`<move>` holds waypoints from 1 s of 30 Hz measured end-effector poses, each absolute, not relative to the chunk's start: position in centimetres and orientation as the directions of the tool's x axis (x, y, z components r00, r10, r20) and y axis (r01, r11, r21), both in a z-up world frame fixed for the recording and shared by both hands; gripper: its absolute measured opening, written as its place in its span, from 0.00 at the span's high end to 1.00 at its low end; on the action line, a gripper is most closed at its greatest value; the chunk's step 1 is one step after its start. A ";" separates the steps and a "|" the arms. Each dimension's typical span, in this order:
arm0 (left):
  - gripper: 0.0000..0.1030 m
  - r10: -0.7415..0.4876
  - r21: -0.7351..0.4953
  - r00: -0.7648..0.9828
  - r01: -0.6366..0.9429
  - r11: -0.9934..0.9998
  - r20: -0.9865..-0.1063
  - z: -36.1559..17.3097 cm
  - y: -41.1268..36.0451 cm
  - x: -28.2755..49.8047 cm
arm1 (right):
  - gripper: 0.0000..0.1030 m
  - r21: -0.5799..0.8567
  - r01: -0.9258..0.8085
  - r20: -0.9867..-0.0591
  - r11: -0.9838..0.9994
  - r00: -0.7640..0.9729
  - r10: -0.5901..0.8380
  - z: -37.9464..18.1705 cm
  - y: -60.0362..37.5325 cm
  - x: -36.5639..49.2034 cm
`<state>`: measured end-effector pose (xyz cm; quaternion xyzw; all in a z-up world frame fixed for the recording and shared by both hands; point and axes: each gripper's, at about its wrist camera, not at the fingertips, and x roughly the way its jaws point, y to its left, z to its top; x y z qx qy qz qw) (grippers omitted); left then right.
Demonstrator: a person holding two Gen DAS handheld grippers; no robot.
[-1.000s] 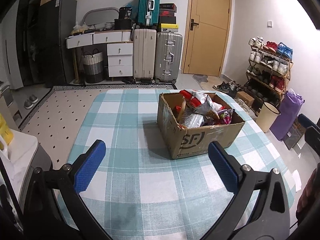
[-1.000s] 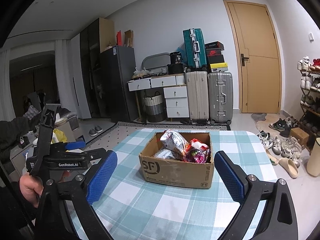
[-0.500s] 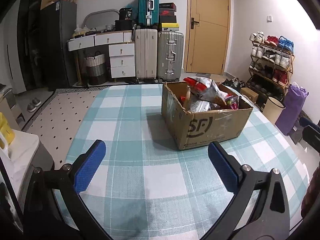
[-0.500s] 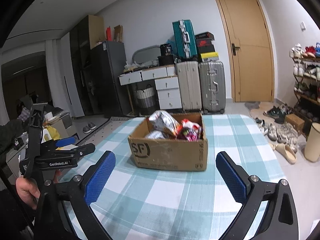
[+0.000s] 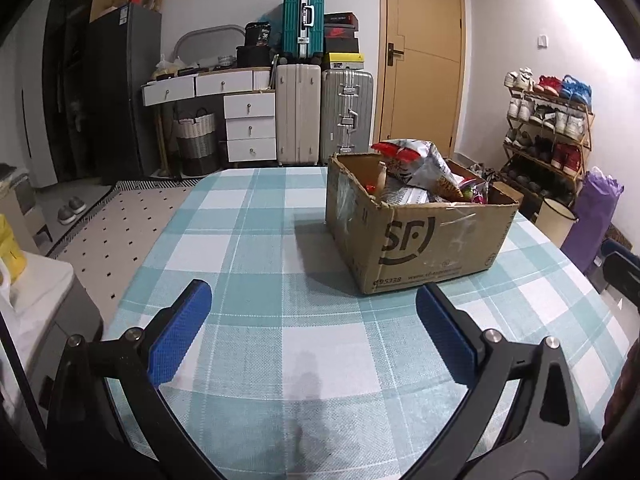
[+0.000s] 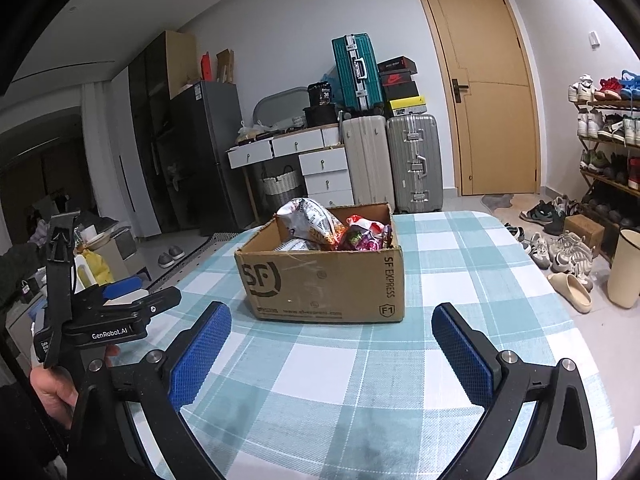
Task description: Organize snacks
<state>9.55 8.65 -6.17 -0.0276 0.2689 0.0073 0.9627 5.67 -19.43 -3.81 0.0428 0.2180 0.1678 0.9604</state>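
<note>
A brown SF cardboard box [image 5: 424, 236] full of snack bags [image 5: 420, 168] stands on the teal checked tablecloth [image 5: 260, 248]. It also shows in the right wrist view [image 6: 324, 276], with the snack bags [image 6: 316, 222] piled inside. My left gripper [image 5: 314, 328] is open and empty, low over the cloth in front-left of the box. My right gripper [image 6: 332, 348] is open and empty, just in front of the box. The left gripper's body [image 6: 108, 320] shows at the left of the right wrist view.
Suitcases [image 5: 320, 112] and white drawers [image 5: 248, 120] stand against the far wall by a wooden door [image 5: 424, 56]. A shoe rack [image 5: 548, 132], a purple bag [image 5: 592, 216] and a bin [image 5: 556, 220] stand at the right. Shoes [image 6: 560, 252] lie on the floor.
Both grippers have moved nearer to the box, which now looks larger in both views. Both stay open and empty.
</note>
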 end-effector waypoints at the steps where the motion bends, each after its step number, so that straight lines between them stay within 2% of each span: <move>1: 0.01 -0.001 -0.052 0.857 -0.031 0.998 -0.515 -6.4 8.6 9.7 | 0.01 0.153 -0.302 -0.403 0.941 0.850 0.339 -3.9 -19.4 5.7; 11: 0.01 0.008 -0.017 0.903 -0.017 1.000 -0.429 -7.7 8.0 9.1 | 0.01 0.111 -0.283 -0.398 0.953 0.866 0.304 -6.1 -19.7 6.3; 19: 0.01 0.010 -0.019 0.910 -0.019 1.000 -0.415 -8.1 8.2 8.9 | 0.01 0.090 -0.294 -0.382 0.952 0.872 0.306 -6.4 -19.4 6.2; 30: 0.01 0.002 -0.009 0.923 -0.006 1.000 -0.385 -7.9 8.0 8.3 | 0.01 -0.017 -0.292 -0.378 0.956 0.887 0.264 -6.8 -17.6 5.7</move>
